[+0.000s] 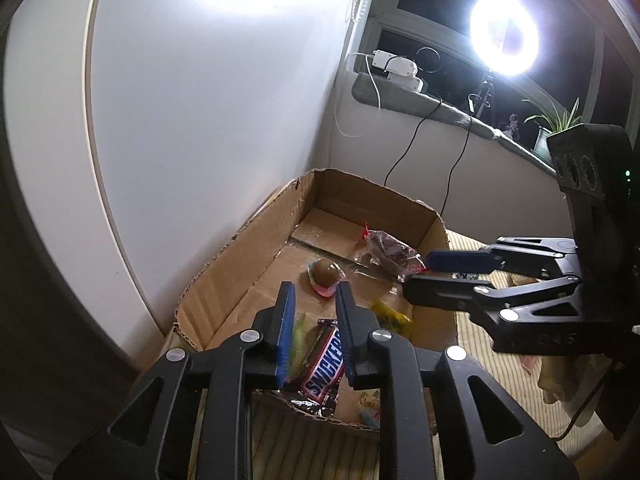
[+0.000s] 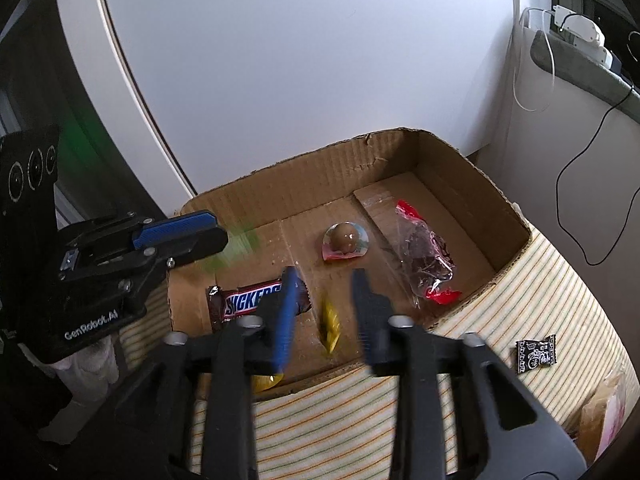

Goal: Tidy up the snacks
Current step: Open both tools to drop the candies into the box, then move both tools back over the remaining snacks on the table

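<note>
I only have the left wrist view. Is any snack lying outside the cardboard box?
Observer: Yes. A small black printed packet lies on the striped cloth, to the right of the brown cardboard box.
Operator: Is the right tool holding anything?
Observer: No. The right tool is open. A yellow wrapped sweet shows in the gap between its fingers, and the pads do not touch it.

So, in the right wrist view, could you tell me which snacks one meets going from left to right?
Snickers bar → yellow candy → round chocolate → red-ended clear bag → black sachet, the last lying outside the box.
</note>
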`<state>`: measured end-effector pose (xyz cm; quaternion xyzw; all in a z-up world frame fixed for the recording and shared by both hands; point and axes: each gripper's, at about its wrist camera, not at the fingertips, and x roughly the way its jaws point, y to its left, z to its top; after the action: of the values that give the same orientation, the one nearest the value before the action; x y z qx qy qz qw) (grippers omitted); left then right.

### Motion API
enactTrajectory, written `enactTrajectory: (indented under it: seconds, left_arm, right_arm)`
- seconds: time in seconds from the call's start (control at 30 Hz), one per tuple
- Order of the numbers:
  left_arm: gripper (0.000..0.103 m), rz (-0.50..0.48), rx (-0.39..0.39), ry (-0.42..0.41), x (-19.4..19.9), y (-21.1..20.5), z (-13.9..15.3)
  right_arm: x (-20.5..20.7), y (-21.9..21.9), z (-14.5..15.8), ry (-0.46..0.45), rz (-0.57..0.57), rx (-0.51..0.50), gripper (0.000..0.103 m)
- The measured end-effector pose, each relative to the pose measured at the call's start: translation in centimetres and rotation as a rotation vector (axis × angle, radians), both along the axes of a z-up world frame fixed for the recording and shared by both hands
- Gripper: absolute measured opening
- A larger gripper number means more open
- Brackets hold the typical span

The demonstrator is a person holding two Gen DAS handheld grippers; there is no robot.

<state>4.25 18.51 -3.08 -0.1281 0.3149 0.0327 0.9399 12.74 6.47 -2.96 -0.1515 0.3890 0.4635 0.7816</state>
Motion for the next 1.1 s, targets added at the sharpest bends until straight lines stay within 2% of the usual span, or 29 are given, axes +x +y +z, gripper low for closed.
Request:
enactTrajectory:
  seconds: [0.07, 0.4, 0.5, 0.73, 1.1]
  left_arm:
    - [0.019, 0.005, 0.006, 0.0, 0.0, 0.0, 0.0]
    - [0.019, -0.012, 0.035, -0.019, -0.7, -1.4, 1.0]
    - [0.024, -0.022, 0.037, -0.026, -0.9, -2.0, 1.2]
    - [0.025, -0.061, 0.031, -0.034, -1.1, -3.9, 1.6]
    - [0.025, -0.149, 0.02, -0.012, -0.6, -8.1, 1.0]
  right_arm:
    - [-0.1, -0.4, 0.3, -0.014, -0.01, 0.014, 0.06]
    - [0.0, -2.3, 1.4, -0.046, -0.05, 0.024, 0.067]
    - [-0.2, -3.3, 1.6, -0.067, -0.067, 0.014, 0.071]
    - [-0.7, -6.8, 1.7, -0.092, -0.121, -0.008, 0.071]
    - [-0.4, -17.0, 0.6, -0.04, -0.322, -0.001, 0.071]
